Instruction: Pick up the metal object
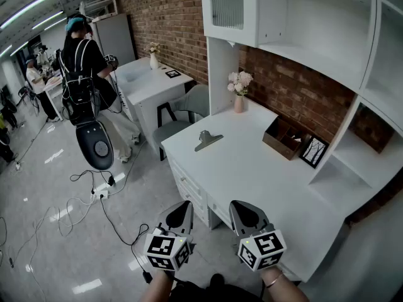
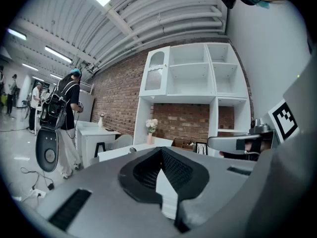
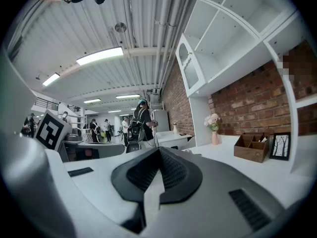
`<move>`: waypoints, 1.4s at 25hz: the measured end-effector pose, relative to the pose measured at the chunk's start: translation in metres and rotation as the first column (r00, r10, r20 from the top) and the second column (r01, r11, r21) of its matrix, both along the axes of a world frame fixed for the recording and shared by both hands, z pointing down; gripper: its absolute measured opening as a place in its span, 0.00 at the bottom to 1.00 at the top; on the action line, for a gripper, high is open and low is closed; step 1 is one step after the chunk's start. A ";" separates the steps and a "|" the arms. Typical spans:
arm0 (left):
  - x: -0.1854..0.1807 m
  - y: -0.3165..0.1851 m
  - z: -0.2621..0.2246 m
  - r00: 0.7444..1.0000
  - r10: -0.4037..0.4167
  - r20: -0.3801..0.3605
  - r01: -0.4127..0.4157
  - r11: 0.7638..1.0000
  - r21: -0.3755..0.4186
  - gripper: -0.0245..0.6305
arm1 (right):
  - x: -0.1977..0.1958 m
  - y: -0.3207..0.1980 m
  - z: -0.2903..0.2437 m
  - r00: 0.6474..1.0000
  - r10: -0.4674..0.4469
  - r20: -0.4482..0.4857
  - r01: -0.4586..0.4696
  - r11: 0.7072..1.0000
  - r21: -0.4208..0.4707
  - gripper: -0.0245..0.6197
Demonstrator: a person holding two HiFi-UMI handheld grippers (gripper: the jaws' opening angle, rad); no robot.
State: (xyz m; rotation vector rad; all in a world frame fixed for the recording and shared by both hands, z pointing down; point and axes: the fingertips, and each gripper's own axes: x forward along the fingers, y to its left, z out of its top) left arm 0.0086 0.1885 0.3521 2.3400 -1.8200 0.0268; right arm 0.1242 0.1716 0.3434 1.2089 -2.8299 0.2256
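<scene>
Head view, surface: a white surface with drawers, set against a brick wall under white shelves.
Head view, metal object: a grey clip-shaped piece lying flat near the far left edge of the surface, with bare surface all round it.
Head view, other things: a vase of flowers stands behind the metal object. A wooden organiser and a picture frame sit to its right, by the wall.
Head view, left tool: held low at the bottom of the picture, off the near edge of the surface and over the floor. The metal object lies well ahead of it and slightly to its right.
Head view, right tool: just beside the left tool, at the near edge of the surface. The metal object lies well ahead and to its left.
Head view, person: stands with back turned, wearing a backpack, far off to the left.
Left gripper view, left tool: jaws pressed together, nothing between them. A small grey shape on the surface edge just above and left of the tip seems to be the metal object, far beyond reach.
Right gripper view, right tool: jaws pressed together and empty. The surface stretches away to the right, and the metal object is too small to pick out here.
</scene>
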 end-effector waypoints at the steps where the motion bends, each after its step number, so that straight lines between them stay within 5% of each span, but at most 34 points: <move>1: -0.001 0.000 0.000 1.000 -0.003 0.004 0.003 1.000 -0.001 0.05 | -0.001 0.000 0.000 1.000 -0.005 0.005 0.005 1.000 0.002 0.04; 19: -0.013 -0.031 0.014 1.000 -0.011 -0.015 0.010 0.999 -0.043 0.05 | 0.003 -0.037 0.015 0.999 0.006 0.041 -0.003 0.997 -0.078 0.04; 35: -0.079 -0.171 0.061 0.997 0.054 -0.049 -0.060 0.991 -0.118 0.09 | -0.056 -0.164 0.054 0.993 0.117 -0.014 -0.117 0.981 -0.153 0.05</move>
